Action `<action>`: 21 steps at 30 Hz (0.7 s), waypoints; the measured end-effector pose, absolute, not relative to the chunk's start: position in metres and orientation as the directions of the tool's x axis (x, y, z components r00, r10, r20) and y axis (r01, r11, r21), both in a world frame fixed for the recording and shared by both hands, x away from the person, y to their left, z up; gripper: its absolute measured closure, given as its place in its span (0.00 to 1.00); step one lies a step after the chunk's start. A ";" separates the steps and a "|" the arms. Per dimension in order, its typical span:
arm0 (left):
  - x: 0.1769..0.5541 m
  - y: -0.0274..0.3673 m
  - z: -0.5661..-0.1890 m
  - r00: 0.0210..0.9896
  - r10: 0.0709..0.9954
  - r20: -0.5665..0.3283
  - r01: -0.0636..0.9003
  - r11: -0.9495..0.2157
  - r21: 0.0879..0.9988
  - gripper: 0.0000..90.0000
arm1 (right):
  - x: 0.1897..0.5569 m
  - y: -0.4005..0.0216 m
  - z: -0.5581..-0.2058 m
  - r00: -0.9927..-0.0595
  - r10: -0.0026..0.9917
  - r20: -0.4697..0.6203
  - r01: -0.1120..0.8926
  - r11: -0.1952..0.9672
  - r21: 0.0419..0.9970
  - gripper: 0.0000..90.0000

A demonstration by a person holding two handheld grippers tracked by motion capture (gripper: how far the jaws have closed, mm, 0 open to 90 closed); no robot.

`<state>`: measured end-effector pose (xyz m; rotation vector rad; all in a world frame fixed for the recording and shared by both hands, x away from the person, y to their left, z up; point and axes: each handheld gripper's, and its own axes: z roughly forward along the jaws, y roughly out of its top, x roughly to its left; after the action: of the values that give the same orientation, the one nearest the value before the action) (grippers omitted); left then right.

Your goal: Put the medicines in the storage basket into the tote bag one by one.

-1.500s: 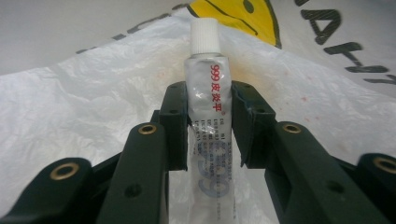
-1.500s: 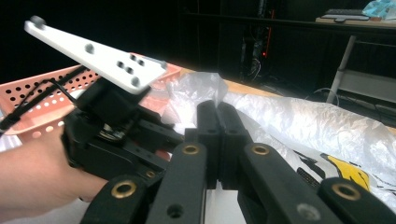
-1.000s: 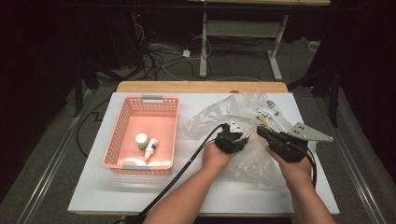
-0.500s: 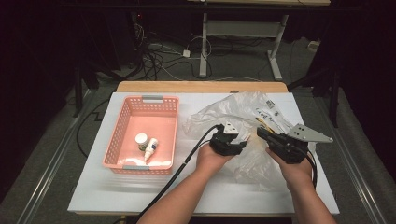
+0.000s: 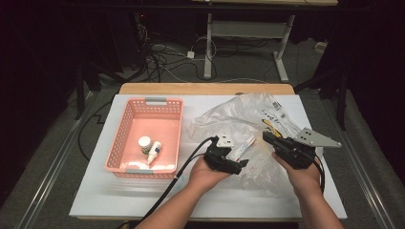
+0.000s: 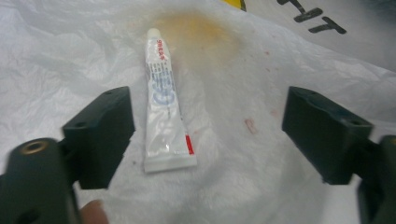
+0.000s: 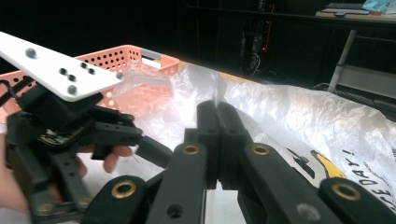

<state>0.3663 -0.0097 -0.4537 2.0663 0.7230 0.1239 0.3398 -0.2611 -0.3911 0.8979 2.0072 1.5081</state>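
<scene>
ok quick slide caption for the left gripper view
Left gripper, fingers just opened, over a small white tube lying loose on a crumpled plastic bag.

Two hand-held claws over a crumpled plastic bag on a white table

The left claw (image 5: pixel 241 163) sits just beside a small white tube (image 5: pixel 241 146) lying on the clear plastic bag (image 5: pixel 248 112); its jaws have just been opening. The right claw (image 5: pixel 267 137) rests at the bag's right side. Well to the left, a pink basket (image 5: pixel 125 138) holds a small bottle (image 5: pixel 154 151) and a little jar (image 5: pixel 144 144).
</scene>
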 end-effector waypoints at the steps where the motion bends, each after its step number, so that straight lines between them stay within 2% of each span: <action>1: 0.363 -0.007 -0.452 0.824 0.539 -0.178 0.438 -0.406 0.802 0.14 | 0.339 -0.261 -0.391 -0.675 0.738 0.016 0.220 0.180 0.959 1.00; 7: 0.349 0.007 -0.440 0.814 0.561 -0.149 0.426 -0.404 0.810 0.00 | 0.339 -0.262 -0.391 -0.677 0.735 0.017 0.223 0.183 0.957 1.00; 21: 0.334 0.054 -0.422 0.789 0.594 -0.154 0.434 -0.364 0.824 0.00 | 0.338 -0.262 -0.392 -0.675 0.738 0.019 0.226 0.181 0.957 1.00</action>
<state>0.3340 0.0540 -0.4218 2.0139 0.7677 0.2090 0.3376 -0.2621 -0.3920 0.9035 2.0108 1.5072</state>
